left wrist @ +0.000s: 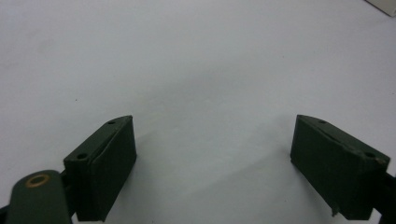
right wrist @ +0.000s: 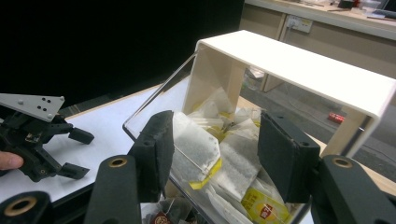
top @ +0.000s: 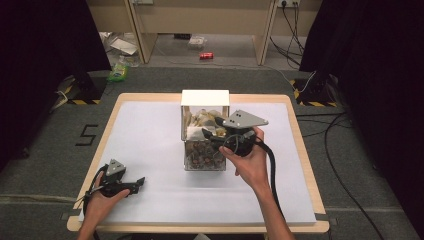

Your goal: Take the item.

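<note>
While the left tongs [top: 131,185] rest wide on the tabletop [top: 150,145], the right tongs [right wrist: 215,149], half-open and empty, hover at the clear box [right wrist: 154,100] over a tea bag [right wrist: 196,149]; next: dip, pinch.

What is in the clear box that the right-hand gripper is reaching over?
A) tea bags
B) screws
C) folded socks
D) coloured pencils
A: in the right gripper view, flat paper tea bags with yellow tags fill the clear box between the right gripper's jaws.
</note>
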Demonstrator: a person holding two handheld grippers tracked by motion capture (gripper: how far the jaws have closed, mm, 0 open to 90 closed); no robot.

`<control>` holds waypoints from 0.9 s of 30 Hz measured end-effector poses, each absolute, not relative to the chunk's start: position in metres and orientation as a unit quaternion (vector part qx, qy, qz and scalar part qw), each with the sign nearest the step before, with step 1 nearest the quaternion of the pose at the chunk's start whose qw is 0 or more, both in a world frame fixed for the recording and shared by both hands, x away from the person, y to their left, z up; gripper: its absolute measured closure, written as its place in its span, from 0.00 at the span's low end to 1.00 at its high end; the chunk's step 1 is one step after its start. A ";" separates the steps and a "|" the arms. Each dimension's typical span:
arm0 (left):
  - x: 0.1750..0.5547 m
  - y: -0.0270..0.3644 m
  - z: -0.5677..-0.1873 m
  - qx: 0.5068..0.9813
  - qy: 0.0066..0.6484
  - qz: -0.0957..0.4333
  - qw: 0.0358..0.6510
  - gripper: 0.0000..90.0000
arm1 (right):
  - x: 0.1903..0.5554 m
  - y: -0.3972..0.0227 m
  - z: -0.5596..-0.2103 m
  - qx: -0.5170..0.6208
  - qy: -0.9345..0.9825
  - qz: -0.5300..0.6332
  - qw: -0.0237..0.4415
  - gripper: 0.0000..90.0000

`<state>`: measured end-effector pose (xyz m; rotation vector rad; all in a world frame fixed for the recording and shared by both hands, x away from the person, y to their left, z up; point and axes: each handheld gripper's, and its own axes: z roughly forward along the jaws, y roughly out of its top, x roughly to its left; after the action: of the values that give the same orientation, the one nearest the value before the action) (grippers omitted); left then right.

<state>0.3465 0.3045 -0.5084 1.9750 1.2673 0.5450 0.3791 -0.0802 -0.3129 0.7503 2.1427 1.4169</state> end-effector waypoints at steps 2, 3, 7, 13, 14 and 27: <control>0.347 0.305 -0.509 0.765 0.491 0.211 0.358 0.15 | 0.380 -0.077 -0.313 0.271 0.781 0.514 0.228 0.54; 0.347 0.305 -0.508 0.765 0.491 0.211 0.358 0.15 | 0.381 -0.076 -0.313 0.272 0.783 0.512 0.226 0.54; 0.347 0.305 -0.508 0.765 0.491 0.211 0.358 0.15 | 0.386 -0.069 -0.315 0.274 0.794 0.499 0.215 0.54; 0.347 0.305 -0.508 0.765 0.491 0.211 0.359 0.15 | 0.392 -0.062 -0.317 0.285 0.803 0.482 0.205 0.55; 0.347 0.305 -0.508 0.765 0.491 0.211 0.358 0.15 | 0.392 -0.062 -0.317 0.285 0.803 0.482 0.205 0.55; 0.347 0.305 -0.508 0.765 0.492 0.211 0.358 0.15 | 0.400 -0.052 -0.317 0.300 0.818 0.451 0.196 0.55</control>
<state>0.3466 0.3046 -0.5084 1.9741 1.2681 0.5442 0.4000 -0.0520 -0.3168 0.8391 2.2902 1.2635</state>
